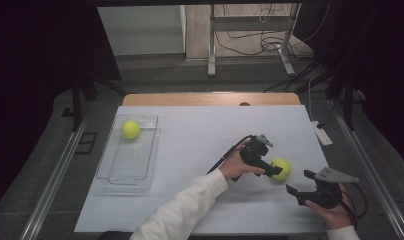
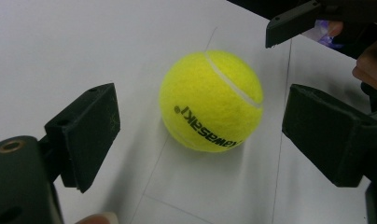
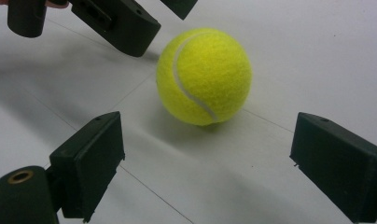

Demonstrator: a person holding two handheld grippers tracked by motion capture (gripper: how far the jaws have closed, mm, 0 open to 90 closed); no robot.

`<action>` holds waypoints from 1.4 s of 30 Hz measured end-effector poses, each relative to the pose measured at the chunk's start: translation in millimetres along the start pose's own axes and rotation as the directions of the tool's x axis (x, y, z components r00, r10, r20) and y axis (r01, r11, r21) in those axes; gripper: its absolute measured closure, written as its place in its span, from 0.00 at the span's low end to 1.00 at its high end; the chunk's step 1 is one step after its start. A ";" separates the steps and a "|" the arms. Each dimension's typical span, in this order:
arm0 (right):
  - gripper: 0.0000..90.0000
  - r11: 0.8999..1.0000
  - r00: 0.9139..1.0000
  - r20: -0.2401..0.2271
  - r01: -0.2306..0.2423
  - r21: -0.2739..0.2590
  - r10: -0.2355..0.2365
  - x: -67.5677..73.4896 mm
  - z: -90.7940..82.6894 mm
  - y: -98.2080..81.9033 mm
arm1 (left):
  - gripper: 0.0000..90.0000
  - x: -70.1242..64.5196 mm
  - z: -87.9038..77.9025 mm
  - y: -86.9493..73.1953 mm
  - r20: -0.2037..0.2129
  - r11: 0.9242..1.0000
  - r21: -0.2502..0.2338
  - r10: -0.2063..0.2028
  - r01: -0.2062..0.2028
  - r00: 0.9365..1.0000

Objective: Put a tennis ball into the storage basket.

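The tennis ball [image 1: 281,168] nearest the grippers lies on the white table sheet [image 1: 200,145] in the lower right of the high view. The left gripper [image 1: 276,171] is right at it: in the left gripper view the ball [image 2: 211,101] sits between the two black jaws, which stand wide apart with a gap on each side, so nothing is clamped yet. The ball lies straight ahead of that gripper, just past the pads; being round, it has no long axis to line up with. The right gripper [image 1: 298,186] waits just beside it, lower right, jaws also spread and empty, the ball [image 3: 204,77] a little farther ahead of it. The left hand is the nearer, so closing on the ball looks like its job.

Count: two tennis balls, the second [image 1: 130,129] lying in the clear plastic tray [image 1: 140,172] at centre left; one tray; two grippers.
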State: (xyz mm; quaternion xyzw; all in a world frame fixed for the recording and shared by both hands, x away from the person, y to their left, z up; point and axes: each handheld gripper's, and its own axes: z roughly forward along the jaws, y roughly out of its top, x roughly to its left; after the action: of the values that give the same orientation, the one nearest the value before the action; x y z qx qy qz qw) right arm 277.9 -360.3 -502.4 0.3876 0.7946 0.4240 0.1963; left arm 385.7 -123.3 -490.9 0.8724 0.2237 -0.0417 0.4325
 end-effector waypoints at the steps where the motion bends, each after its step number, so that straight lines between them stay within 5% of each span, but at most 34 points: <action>1: 0.11 1.000 1.000 -0.001 0.000 -0.002 0.000 0.0 0.2 -0.1 | 0.13 0.3 0.8 0.3 0.000 1.000 0.003 0.005 -0.005 1.000; 25: 0.11 1.000 1.000 0.005 0.014 0.017 -0.014 1.0 0.6 -1.4 | 0.16 -6.1 26.8 7.2 0.021 0.999 0.041 0.018 -0.019 1.000; 42: 0.11 1.000 1.000 0.006 0.014 0.018 -0.014 0.8 0.2 -1.6 | 0.30 -10.3 30.5 6.3 -0.022 0.996 0.064 0.062 -0.061 0.998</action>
State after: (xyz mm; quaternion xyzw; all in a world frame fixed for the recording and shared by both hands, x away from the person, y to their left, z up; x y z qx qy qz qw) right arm 276.9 -360.1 -503.8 0.3850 0.8005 0.4144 0.1983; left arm 382.9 -153.8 -502.6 0.8927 0.2006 -0.0248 0.4029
